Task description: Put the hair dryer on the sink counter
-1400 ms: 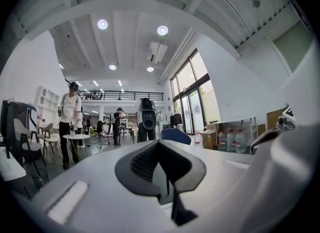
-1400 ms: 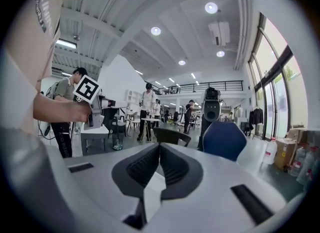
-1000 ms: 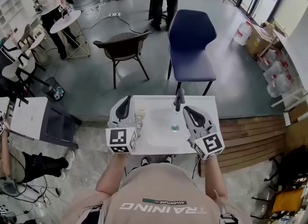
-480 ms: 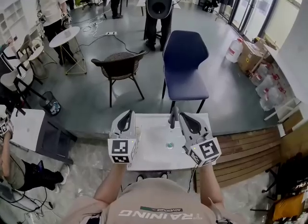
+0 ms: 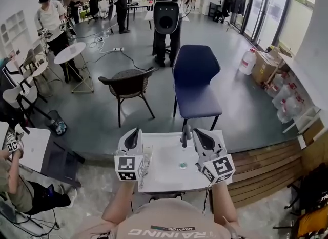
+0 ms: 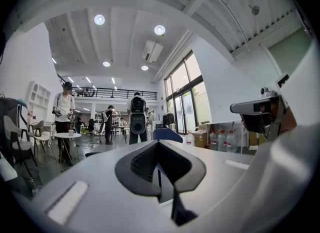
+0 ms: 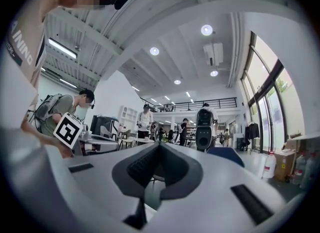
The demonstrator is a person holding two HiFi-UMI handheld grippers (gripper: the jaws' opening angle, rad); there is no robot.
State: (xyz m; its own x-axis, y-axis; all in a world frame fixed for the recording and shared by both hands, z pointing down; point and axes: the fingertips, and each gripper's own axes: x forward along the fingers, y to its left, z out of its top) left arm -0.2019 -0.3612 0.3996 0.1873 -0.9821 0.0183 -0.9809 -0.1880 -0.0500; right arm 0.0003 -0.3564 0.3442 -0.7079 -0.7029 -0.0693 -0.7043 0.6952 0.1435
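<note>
We stand over a white sink bench (image 5: 163, 179) with a dark tap (image 5: 185, 135). Our left gripper (image 5: 134, 135) and right gripper (image 5: 199, 136) hover above it, jaws pressed together, empty. No hair dryer shows anywhere, so progress is unclear.

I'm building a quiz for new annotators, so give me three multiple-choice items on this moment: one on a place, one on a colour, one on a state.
1. What stands just behind the sink?
A. a round table
B. a cardboard box
C. a blue chair

2. What colour is the second chair, left of the blue one?
A. red
B. dark brown
C. yellow

3. How is the left claw?
A. shut, holding nothing
B. wide open
C. shut on a hair dryer

Answers:
1 C: the blue chair's legs stand right past the sink's far edge.
2 B: its seat and back look dark brown in the head view.
3 A: its jaws meet with nothing between them in the left gripper view.
</note>
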